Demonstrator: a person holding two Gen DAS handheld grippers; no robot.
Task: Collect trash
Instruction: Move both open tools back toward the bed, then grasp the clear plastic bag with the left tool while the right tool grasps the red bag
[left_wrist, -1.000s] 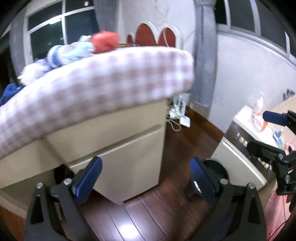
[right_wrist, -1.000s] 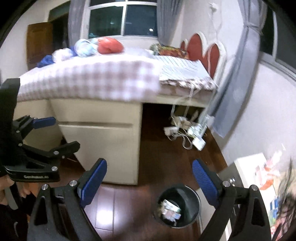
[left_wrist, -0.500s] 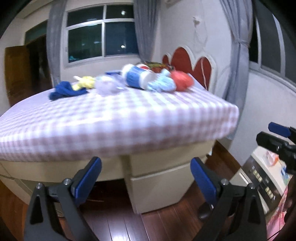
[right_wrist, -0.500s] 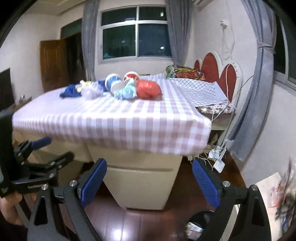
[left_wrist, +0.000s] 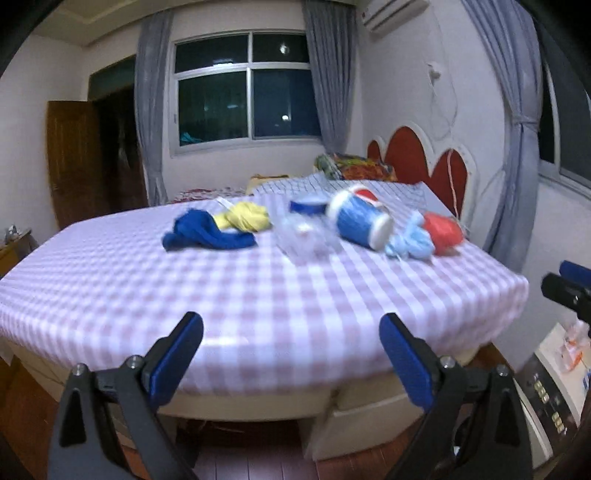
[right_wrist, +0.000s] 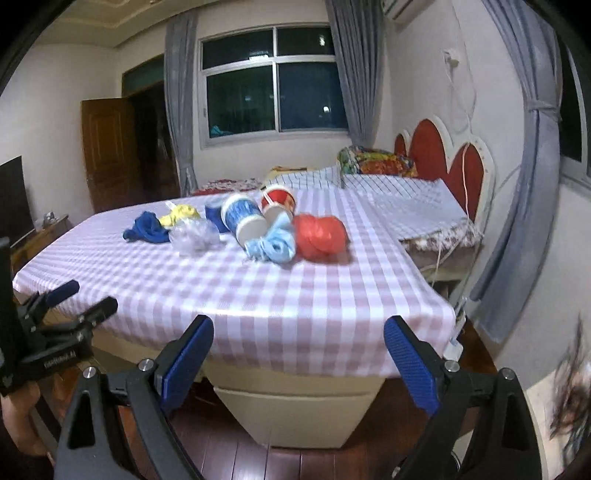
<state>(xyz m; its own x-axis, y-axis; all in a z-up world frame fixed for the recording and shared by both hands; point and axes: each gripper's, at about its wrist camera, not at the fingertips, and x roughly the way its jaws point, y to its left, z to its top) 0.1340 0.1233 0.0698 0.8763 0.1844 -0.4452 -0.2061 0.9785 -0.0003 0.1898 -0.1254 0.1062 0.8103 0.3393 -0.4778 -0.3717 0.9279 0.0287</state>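
Observation:
Trash lies in a row on the checked tablecloth (left_wrist: 258, 295) (right_wrist: 277, 295): a dark blue cloth wad (left_wrist: 207, 233) (right_wrist: 146, 229), a yellow wad (left_wrist: 247, 216) (right_wrist: 179, 214), a clear crumpled plastic bag (left_wrist: 301, 236) (right_wrist: 194, 236), a blue paper cup on its side (left_wrist: 360, 220) (right_wrist: 243, 218), a red cup (right_wrist: 279, 201), a light blue wad (left_wrist: 410, 242) (right_wrist: 273, 245) and a red plastic bag (left_wrist: 441, 229) (right_wrist: 320, 234). My left gripper (left_wrist: 291, 360) (right_wrist: 83, 299) is open at the near table edge. My right gripper (right_wrist: 299, 363) is open too, with nothing between its fingers.
A bed with a red scalloped headboard (left_wrist: 421, 162) (right_wrist: 439, 151) stands behind the table. A white appliance (left_wrist: 554, 387) sits low at the right. Cables (right_wrist: 456, 343) lie on the floor beside the table. A wooden door (right_wrist: 110, 151) is at the back left.
Both grippers have risen from floor level by the bin to the height of the table top. The trash on the cloth has come into full view. Both stay open.

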